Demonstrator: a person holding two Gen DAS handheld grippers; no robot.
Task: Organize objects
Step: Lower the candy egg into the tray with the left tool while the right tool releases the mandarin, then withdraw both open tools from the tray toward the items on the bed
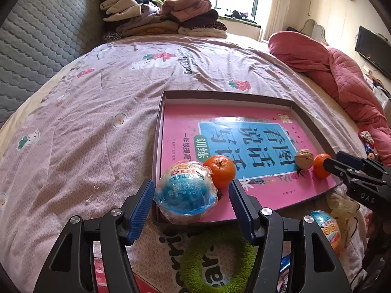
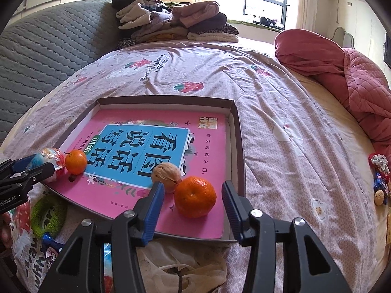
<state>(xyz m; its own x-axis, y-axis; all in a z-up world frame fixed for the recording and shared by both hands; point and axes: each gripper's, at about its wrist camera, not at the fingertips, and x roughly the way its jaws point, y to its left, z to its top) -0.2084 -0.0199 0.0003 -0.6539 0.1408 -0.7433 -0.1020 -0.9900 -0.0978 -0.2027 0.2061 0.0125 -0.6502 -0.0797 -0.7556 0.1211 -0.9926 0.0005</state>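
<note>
A shallow dark tray (image 1: 220,95) lies on the bed with a pink book (image 1: 176,127) flat inside it. My left gripper (image 1: 191,183) is open around a blue-and-white wrapped ball (image 1: 185,190) in the tray's near left corner; the right pad stands clear of it. A tangerine (image 1: 220,171) rests just behind the ball. My right gripper (image 2: 193,185) is open around a second tangerine (image 2: 195,196), with gaps on both sides. A walnut (image 2: 166,173) touches that tangerine's left. Each gripper shows in the other view: the right gripper (image 1: 342,168) and the left gripper (image 2: 36,168).
In front of the tray lie a green fuzzy ring (image 1: 215,263), another wrapped egg (image 1: 327,229), a pale net bag (image 2: 180,268) and snack packets. More small items (image 2: 380,183) lie at the bed's right edge. Folded clothes (image 1: 158,14) and a pink quilt (image 1: 337,73) lie farther back.
</note>
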